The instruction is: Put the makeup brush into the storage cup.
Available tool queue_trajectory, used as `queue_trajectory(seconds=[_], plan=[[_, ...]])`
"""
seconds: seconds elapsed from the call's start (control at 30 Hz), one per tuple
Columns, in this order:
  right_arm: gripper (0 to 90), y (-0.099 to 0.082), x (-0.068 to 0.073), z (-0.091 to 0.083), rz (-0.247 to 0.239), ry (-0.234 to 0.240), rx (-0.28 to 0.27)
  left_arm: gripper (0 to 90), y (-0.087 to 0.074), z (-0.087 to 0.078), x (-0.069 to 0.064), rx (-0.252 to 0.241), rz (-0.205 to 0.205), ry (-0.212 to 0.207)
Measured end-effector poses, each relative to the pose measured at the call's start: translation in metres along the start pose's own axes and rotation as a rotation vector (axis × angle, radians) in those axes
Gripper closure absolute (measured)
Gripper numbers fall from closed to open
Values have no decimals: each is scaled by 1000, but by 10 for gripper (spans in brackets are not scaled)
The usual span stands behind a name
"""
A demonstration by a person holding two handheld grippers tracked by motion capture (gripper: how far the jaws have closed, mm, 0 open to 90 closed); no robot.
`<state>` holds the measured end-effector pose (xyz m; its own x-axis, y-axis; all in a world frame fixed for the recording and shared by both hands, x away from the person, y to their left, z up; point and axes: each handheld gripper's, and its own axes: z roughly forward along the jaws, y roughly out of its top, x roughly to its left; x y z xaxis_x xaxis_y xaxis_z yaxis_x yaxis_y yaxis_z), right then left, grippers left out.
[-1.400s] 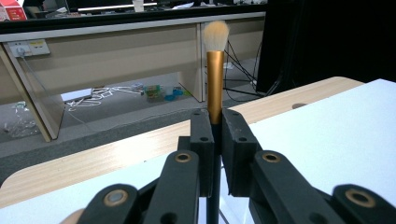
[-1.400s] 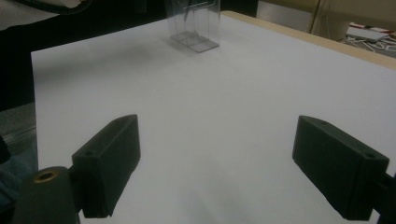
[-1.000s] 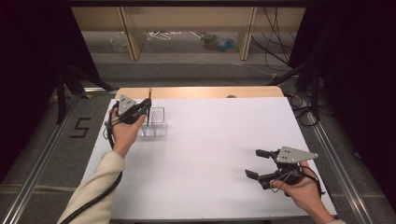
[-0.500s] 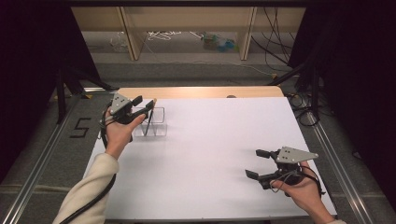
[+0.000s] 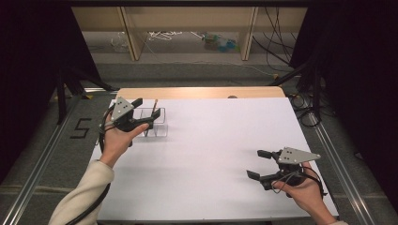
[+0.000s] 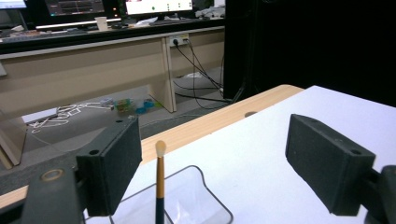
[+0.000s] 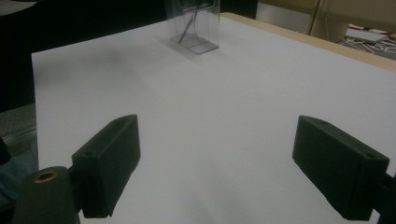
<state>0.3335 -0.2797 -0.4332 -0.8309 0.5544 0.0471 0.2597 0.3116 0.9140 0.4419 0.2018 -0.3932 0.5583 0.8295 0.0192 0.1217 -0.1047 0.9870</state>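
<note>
Clear, seemingly plastic holder [image 5: 157,123]; wooden-handled brush [image 6: 159,182]

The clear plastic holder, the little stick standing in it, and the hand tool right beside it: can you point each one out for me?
clear plastic holder [image 5: 160,130]: high view, on its front wall.
stick [image 6: 160,175]: left gripper view, on its orange shaft below the pale tip.
left gripper [image 5: 142,112]: high view, midway between its open jaw tips.

Thin brush [image 6: 159,184] (pale tip up) stands tilted in clear container [image 5: 155,123], far-left table corner.
</note>
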Motion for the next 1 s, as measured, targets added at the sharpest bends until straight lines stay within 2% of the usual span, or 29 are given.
queue_trajectory(seconds=[0.5, 0.77, 0.8, 1.0], plan=[[159, 0, 0, 0, 5, 4, 2, 167, -6, -25, -19, 9, 36, -61], [159, 0, 0, 0, 1, 1, -2, 165, -11, -35, -29, 21, 38, -89], [159, 0, 0, 0, 1, 1, -1, 165, -7, -35, -19, 19, 200, -98], [159, 0, 0, 0, 1, 2, -1, 163, -10, -41, -23, 14, 202, -99]])
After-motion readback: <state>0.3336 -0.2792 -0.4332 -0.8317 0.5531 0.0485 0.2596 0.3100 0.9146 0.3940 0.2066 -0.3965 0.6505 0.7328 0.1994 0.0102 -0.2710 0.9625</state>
